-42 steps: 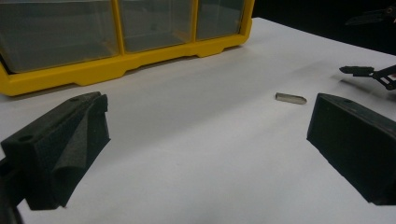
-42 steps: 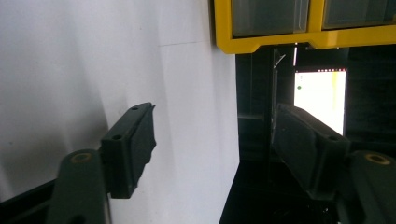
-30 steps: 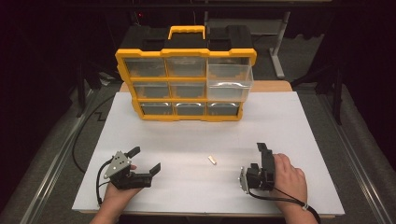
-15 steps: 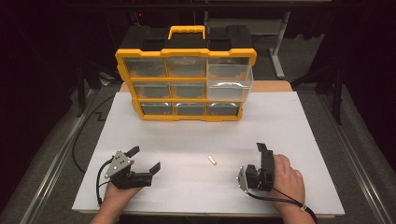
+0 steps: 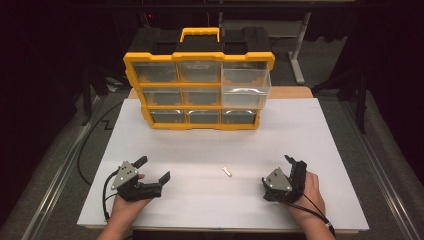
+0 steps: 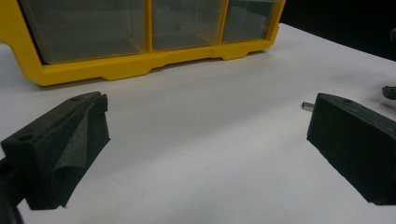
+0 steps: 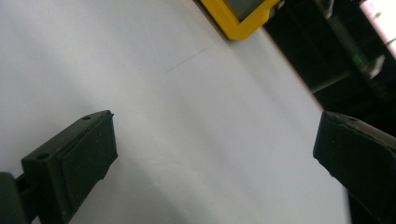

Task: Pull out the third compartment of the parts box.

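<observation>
a small pale peg (image 5: 228, 171) lies flat on the white counter (image 5: 320, 135), near its front edge and between the two grippers, touching neither. the left hand-held gripper (image 5: 153, 170) rests on the counter to the peg's left with its jaws spread wide and nothing between them; in its own view one end of the peg (image 6: 307, 106) peeks out beside a jaw. the right hand-held gripper (image 5: 293, 163) sits to the peg's right, jaws likewise wide and empty. well behind stands a yellow drawer organizer (image 5: 198, 83), one upper right drawer (image 5: 246, 90) pulled out.
</observation>
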`<state>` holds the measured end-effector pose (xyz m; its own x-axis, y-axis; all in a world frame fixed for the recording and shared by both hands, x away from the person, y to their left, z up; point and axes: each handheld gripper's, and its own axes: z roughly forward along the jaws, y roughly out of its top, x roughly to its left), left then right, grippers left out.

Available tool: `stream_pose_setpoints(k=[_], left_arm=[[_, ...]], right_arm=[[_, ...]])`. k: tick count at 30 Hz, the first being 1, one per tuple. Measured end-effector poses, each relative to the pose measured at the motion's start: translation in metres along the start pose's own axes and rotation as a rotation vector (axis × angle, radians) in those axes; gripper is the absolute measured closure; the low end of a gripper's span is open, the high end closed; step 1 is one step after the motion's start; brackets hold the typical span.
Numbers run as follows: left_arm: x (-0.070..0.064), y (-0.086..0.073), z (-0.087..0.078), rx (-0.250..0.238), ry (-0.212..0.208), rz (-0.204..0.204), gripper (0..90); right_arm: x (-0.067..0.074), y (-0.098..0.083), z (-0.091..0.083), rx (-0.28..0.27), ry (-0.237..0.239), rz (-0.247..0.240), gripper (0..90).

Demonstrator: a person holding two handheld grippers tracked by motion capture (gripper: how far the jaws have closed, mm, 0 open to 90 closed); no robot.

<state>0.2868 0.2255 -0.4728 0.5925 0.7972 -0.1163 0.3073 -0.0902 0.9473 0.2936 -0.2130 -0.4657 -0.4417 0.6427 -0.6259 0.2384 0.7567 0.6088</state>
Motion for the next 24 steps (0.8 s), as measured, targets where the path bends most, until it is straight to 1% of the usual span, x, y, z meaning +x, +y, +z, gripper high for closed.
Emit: stream_pose_setpoints(k=[1,2,3,4,5,6,7,8,9,10,11,12,13,16,17,18,19,20,21,23,24], left_arm=[[0.0,0.0,0.0,-0.004,-0.002,-0.006,0.1],[0.001,0.0,-0.001,0.001,-0.002,-0.005,0.2],[0.001,0.0,-0.001,0.001,-0.002,-0.005,0.2],[0.001,0.0,-0.001,0.004,-0.002,-0.004,0.2],[0.001,0.0,-0.001,0.006,-0.003,-0.003,0.1],[0.001,0.0,-0.001,0.007,-0.006,-0.004,0.1],[0.001,0.0,-0.001,0.01,-0.011,-0.006,0.2],[0.0,0.0,-0.001,0.012,-0.015,-0.006,0.2],[0.0,0.0,-0.001,0.012,-0.015,-0.006,0.2],[0.0,0.0,-0.002,0.007,-0.042,-0.017,0.2],[0.0,0.0,-0.002,0.007,-0.042,-0.017,0.1],[0.0,0.001,-0.004,-0.008,-0.063,-0.025,0.2],[0.0,0.001,-0.004,-0.008,-0.063,-0.025,0.1],[-0.001,0.003,-0.004,-0.005,-0.052,-0.018,0.1],[0.0,0.003,-0.004,-0.001,-0.037,-0.011,0.1],[0.0,0.004,-0.003,0.008,-0.021,-0.006,0.1],[0.001,0.004,-0.003,0.014,-0.013,-0.012,0.2],[0.002,0.004,-0.002,0.021,-0.01,-0.022,0.2],[0.002,0.004,-0.002,0.026,-0.004,-0.025,0.2],[0.002,0.003,0.0,0.035,-0.007,-0.018,0.2],[0.002,0.002,0.0,0.04,-0.012,-0.012,0.2]], right_arm=[[-0.002,-0.002,-0.001,-0.006,0.028,0.057,0.0],[-0.004,-0.006,-0.003,-0.021,0.074,0.166,0.0],[-0.004,-0.006,-0.003,-0.021,0.074,0.166,0.0],[-0.006,-0.008,-0.004,-0.037,0.104,0.23,0.0],[-0.008,-0.011,-0.008,-0.07,0.149,0.311,0.0],[-0.008,-0.012,-0.01,-0.082,0.16,0.346,0.0],[-0.008,-0.014,-0.012,-0.093,0.164,0.363,0.0],[-0.009,-0.016,-0.013,-0.106,0.177,0.391,0.0],[-0.009,-0.017,-0.014,-0.115,0.191,0.444,0.0],[-0.009,-0.018,-0.015,-0.14,0.203,0.488,0.0],[-0.009,-0.018,-0.015,-0.14,0.203,0.488,0.0],[-0.009,-0.021,-0.016,-0.177,0.225,0.57,0.0],[-0.008,-0.022,-0.015,-0.184,0.24,0.605,0.0],[-0.008,-0.022,-0.012,-0.192,0.274,0.679,0.0],[-0.008,-0.022,-0.012,-0.192,0.274,0.679,0.0],[-0.01,-0.022,-0.011,-0.202,0.284,0.705,0.0],[-0.012,-0.023,-0.009,-0.201,0.283,0.724,0.0],[-0.013,-0.024,-0.008,-0.193,0.273,0.722,0.0],[-0.013,-0.024,-0.008,-0.193,0.273,0.722,0.0],[-0.016,-0.024,-0.008,-0.195,0.264,0.718,0.0],[-0.017,-0.024,-0.008,-0.208,0.254,0.71,0.0]])
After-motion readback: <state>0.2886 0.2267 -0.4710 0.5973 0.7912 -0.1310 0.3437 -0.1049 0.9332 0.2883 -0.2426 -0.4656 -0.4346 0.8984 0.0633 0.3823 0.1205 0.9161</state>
